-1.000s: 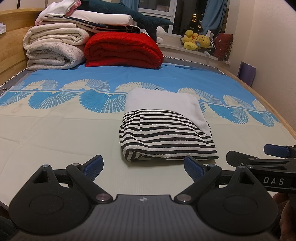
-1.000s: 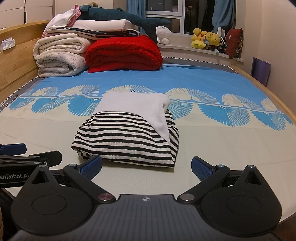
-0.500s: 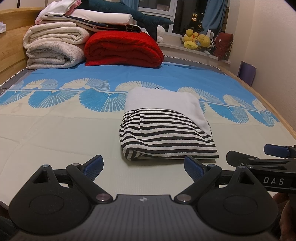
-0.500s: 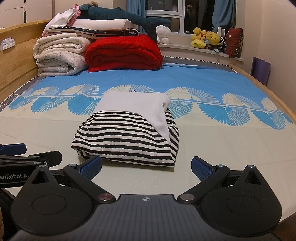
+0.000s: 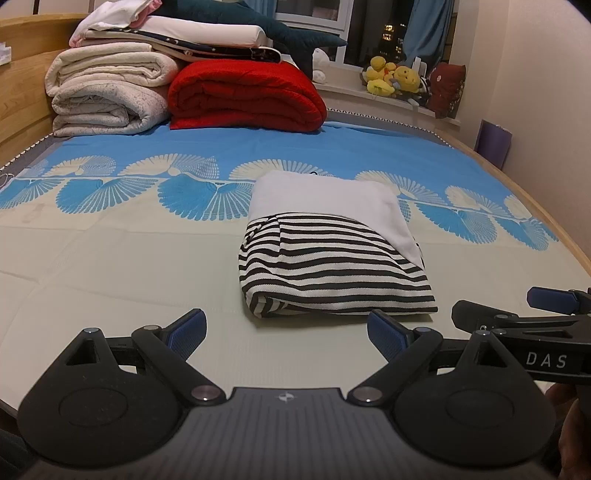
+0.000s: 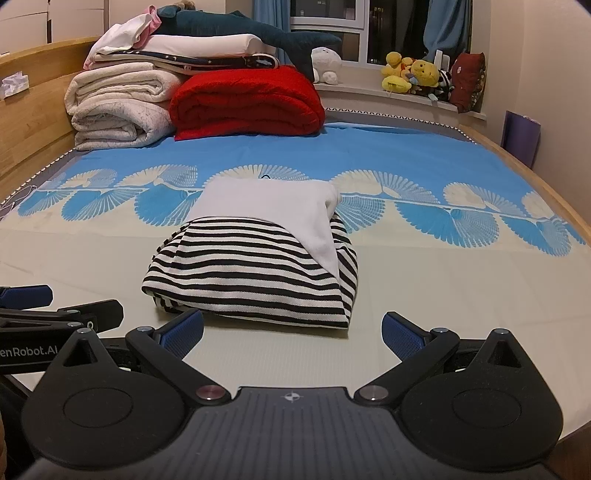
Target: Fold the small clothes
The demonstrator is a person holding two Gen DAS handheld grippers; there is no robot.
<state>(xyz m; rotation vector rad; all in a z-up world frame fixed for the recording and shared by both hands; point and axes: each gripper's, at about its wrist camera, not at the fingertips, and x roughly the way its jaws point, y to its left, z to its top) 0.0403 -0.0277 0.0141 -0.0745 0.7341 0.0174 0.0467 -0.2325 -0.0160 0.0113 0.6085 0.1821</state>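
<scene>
A folded black-and-white striped garment (image 5: 332, 269) (image 6: 255, 273) with a white part on top lies on the bed mat, in a compact bundle. My left gripper (image 5: 286, 330) hovers just in front of its near edge, open, nothing between the blue pads. My right gripper (image 6: 291, 330) is also open and empty, a short way in front of the bundle's near edge. In the left wrist view the right gripper's fingers (image 5: 480, 314) show at the right edge; in the right wrist view the left gripper's fingers (image 6: 96, 310) show at the left edge.
Folded cream blankets (image 5: 107, 96) and a red blanket (image 5: 243, 96) are stacked at the head of the bed, a dark plush shark (image 6: 258, 31) on top. Plush toys (image 6: 413, 75) sit on the windowsill. The wooden bed rail (image 5: 546, 218) runs along the right.
</scene>
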